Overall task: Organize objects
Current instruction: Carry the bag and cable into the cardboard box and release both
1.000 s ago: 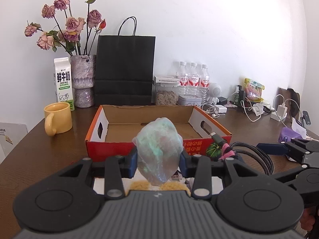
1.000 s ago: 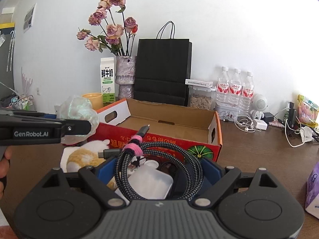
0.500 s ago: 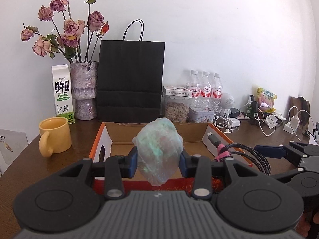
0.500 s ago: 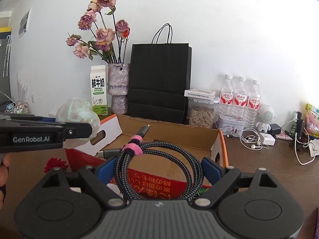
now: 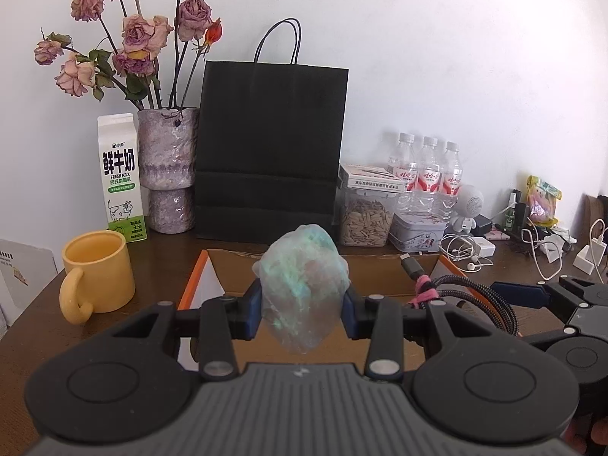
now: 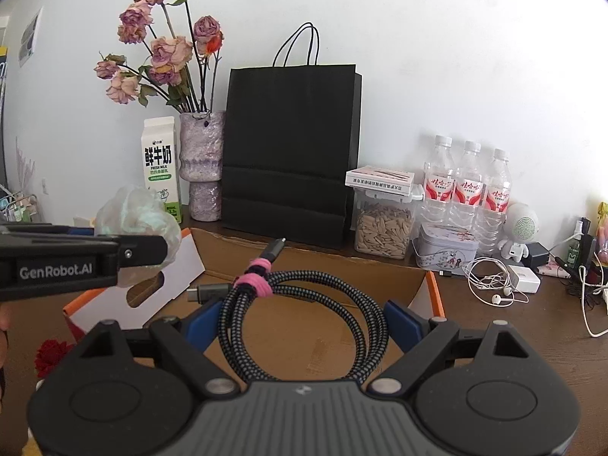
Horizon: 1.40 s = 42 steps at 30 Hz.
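Observation:
My left gripper is shut on a crumpled clear plastic bundle with a teal tint, held above the open cardboard box. To its right, my right gripper is shut on a coiled black braided cable bound with a pink tie, its jaws wide around the coil. It too hangs over the brown floor of the box. In the right wrist view the left gripper and its bundle show side-on at the left. The left wrist view shows the right gripper and the cable at the right.
On the brown table behind the box stand a black paper bag, a vase of dried roses, a milk carton, a seed jar, water bottles and a tin. A yellow mug sits left; chargers and earphones lie right.
Both grippers have moved forward together, from in front of the box's red front wall to over its inside. The back objects look larger. Both grips are unchanged.

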Tool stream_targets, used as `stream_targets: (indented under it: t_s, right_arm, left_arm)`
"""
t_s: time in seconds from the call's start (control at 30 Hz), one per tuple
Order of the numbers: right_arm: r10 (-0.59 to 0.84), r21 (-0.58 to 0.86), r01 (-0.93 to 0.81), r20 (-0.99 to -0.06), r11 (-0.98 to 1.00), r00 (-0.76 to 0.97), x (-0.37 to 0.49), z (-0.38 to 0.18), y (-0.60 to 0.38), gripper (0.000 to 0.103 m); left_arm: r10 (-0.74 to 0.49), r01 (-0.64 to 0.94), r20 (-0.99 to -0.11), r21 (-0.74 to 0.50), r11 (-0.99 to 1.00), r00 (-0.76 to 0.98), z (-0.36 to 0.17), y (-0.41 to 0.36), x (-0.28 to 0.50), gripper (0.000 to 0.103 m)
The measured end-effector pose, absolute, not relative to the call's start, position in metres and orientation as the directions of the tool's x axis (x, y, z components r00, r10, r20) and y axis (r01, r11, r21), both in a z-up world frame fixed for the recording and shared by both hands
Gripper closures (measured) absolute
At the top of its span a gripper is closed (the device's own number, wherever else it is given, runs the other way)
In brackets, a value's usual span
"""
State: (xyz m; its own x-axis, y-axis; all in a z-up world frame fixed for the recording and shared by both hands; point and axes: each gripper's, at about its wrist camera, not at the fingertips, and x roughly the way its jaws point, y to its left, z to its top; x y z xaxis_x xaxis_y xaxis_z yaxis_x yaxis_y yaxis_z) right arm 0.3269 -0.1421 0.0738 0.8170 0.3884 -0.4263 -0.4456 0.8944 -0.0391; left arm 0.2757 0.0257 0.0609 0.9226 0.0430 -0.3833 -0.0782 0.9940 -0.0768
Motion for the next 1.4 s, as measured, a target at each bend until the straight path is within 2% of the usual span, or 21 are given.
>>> stream_targets:
  t_s: [0.43, 0.53, 0.6, 0.67, 0.7, 0.73, 0.77, 1.13, 1.4]
  right_arm:
    - [0.36, -0.011, -0.419, -0.494, 0.908, 0.792, 0.364, 0.05, -0.14, 0.013]
    - [0.358, 0.0, -0.417, -0.514, 0.909, 0.78, 0.369, 0.045, -0.141, 0.012]
    - [0.353, 0.008, -0.41, -0.526, 0.912, 0.774, 0.371, 0.042, -0.142, 0.012]
    - [0.348, 0.017, -0.402, -0.533, 0.916, 0.771, 0.373, 0.04, -0.144, 0.009]
    - [0.345, 0.021, -0.395, -0.532, 0.918, 0.773, 0.374, 0.039, -0.145, 0.004]
    - [0.342, 0.025, -0.389, -0.528, 0.921, 0.777, 0.373, 0.04, -0.146, 0.002]
    - [0.343, 0.028, -0.387, -0.525, 0.922, 0.779, 0.373, 0.041, -0.147, 0.002]
    - [0.347, 0.028, -0.391, -0.522, 0.92, 0.779, 0.37, 0.043, -0.148, 0.0]
    - [0.352, 0.026, -0.392, -0.5, 0.919, 0.792, 0.356, 0.051, -0.152, 0.0]
  left_arm:
    - [0.024, -0.09, -0.492, -0.112, 0.99, 0.87, 0.035, 0.042, 0.314, 0.062]
    - [0.013, -0.081, -0.502, -0.114, 0.99, 0.865, 0.033, 0.041, 0.315, 0.058]
    - [0.018, -0.088, -0.505, -0.116, 0.989, 0.863, 0.032, 0.042, 0.315, 0.051]
    - [0.02, -0.09, -0.502, -0.115, 0.989, 0.864, 0.033, 0.041, 0.314, 0.028]
    - [0.027, -0.093, -0.5, -0.107, 0.99, 0.866, 0.034, 0.039, 0.313, 0.021]
    - [0.036, -0.099, -0.498, -0.1, 0.99, 0.866, 0.034, 0.038, 0.313, 0.006]
    - [0.044, -0.104, -0.495, -0.094, 0.99, 0.868, 0.035, 0.038, 0.312, 0.0]
    - [0.058, -0.119, -0.494, -0.092, 0.989, 0.867, 0.038, 0.038, 0.311, 0.0]
    - [0.064, -0.119, -0.456, -0.092, 0.989, 0.888, 0.05, 0.036, 0.293, 0.0]
